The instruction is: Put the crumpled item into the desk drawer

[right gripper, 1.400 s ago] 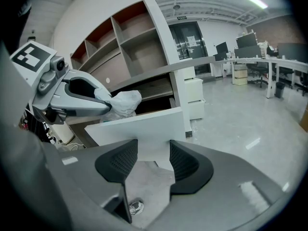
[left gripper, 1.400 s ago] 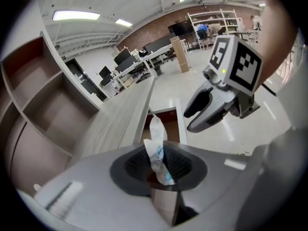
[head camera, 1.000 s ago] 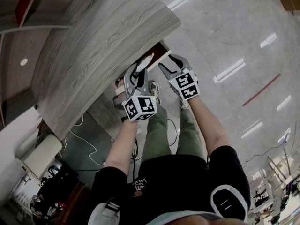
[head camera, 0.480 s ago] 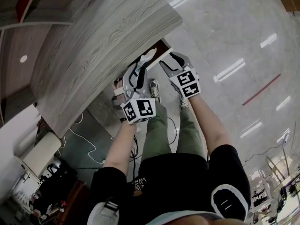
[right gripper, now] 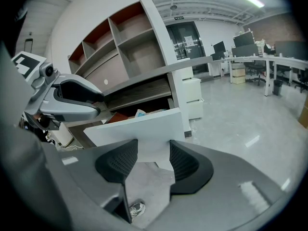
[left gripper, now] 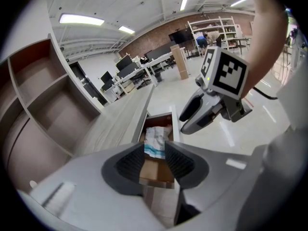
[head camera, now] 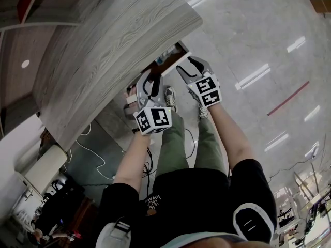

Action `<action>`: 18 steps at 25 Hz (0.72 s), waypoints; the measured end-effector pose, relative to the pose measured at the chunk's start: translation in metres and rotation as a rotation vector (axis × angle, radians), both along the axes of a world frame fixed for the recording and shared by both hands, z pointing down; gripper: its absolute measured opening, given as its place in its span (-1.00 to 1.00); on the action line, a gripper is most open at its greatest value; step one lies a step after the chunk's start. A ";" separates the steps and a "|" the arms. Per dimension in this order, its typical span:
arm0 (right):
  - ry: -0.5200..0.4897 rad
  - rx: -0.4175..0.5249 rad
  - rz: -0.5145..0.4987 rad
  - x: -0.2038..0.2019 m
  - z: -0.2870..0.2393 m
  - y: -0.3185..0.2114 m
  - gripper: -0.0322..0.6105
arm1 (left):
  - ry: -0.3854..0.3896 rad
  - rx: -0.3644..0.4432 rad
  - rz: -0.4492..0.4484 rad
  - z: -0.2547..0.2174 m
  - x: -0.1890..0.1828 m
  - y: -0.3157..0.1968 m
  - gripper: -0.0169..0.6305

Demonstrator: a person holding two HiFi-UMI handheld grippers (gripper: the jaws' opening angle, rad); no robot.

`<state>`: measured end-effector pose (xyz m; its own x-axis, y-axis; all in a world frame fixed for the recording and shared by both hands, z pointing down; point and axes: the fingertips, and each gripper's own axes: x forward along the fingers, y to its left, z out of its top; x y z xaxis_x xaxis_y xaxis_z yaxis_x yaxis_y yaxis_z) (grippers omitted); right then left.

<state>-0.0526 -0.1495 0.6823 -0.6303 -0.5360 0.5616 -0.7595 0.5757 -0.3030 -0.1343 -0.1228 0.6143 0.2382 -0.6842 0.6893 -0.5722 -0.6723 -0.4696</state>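
- Grey wood-grain desk [head camera: 108, 45] is seen from above in the head view, with its drawer [head camera: 178, 49] pulled out beneath the edge. The crumpled item [head camera: 164, 57], white with a blue band, is seen lying inside.
- Head view: the left gripper [head camera: 150, 81] and the right gripper [head camera: 187, 68] are both held at the drawer, near each other.
- Left gripper view: the left gripper [left gripper: 153, 152] is recorded with jaws narrowly parted and nothing between them. The crumpled item [left gripper: 155, 139] is seen beyond the jaws, on the brown drawer [left gripper: 156, 171] bottom. The right gripper [left gripper: 207, 114] is noted at upper right.
- Right gripper view: the right gripper [right gripper: 153, 148] is recorded with jaws parted and nothing clamped. The white front panel [right gripper: 139, 129] of the drawer stands just ahead of them; contact cannot be told. The crumpled item [right gripper: 140, 113] shows just above the panel's edge. Shelves [right gripper: 130, 37] are noted behind.
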 end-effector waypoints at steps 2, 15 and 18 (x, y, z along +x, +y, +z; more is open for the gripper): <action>-0.001 -0.001 0.001 0.000 0.001 -0.001 -0.27 | 0.000 0.003 0.002 0.000 0.000 0.000 -0.50; 0.005 0.003 0.032 0.013 -0.010 -0.001 -0.27 | 0.018 0.048 -0.033 -0.012 -0.003 -0.007 -0.50; 0.013 0.001 0.027 0.016 -0.013 0.003 -0.27 | 0.034 0.050 -0.049 -0.014 -0.003 -0.007 -0.50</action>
<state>-0.0367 -0.1468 0.6689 -0.6081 -0.5534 0.5692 -0.7787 0.5551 -0.2924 -0.1371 -0.1298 0.6004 0.2263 -0.7287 0.6464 -0.6199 -0.6196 -0.4815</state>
